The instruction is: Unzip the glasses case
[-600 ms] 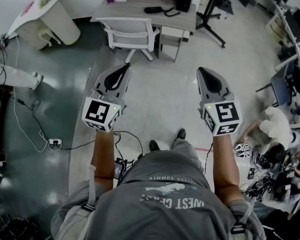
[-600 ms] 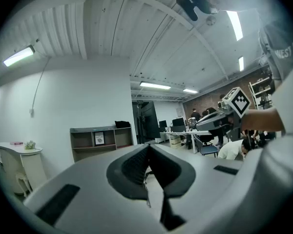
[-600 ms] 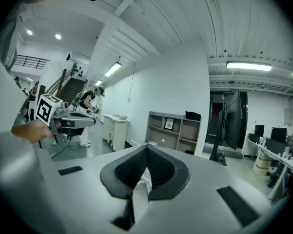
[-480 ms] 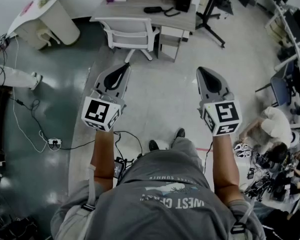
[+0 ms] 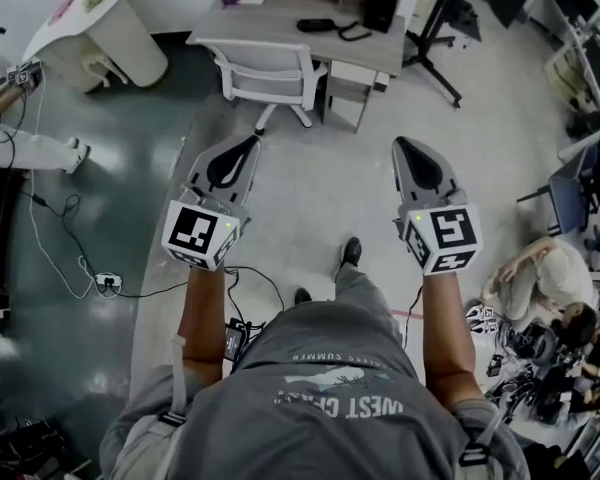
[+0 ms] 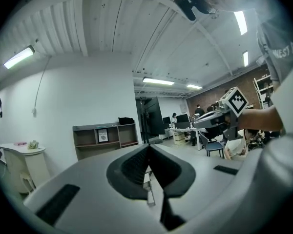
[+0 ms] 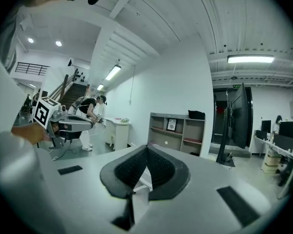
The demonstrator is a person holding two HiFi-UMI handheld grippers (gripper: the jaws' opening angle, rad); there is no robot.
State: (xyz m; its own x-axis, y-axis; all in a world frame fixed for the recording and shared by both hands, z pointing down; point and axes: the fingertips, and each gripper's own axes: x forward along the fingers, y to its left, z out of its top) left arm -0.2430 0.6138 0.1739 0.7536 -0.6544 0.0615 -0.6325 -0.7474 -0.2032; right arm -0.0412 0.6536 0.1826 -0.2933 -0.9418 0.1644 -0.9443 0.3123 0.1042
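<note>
Left grey gripper [image 5: 250,140] and right grey gripper [image 5: 403,144] hover over the floor [image 5: 320,198], jaws pinched together, empty; a white swivel chair [image 5: 265,63] fronts the far grey desk [image 5: 260,16], where a dark oblong thing [image 5: 318,25], maybe the glasses case, lies; only the gripper views show the open shelf unit [image 7: 180,133]

A chair [image 5: 263,60] stands just before the desk [image 5: 265,18]; a round table [image 5: 100,23] is left of the desk, a stand [image 5: 430,30] to its right.
</note>
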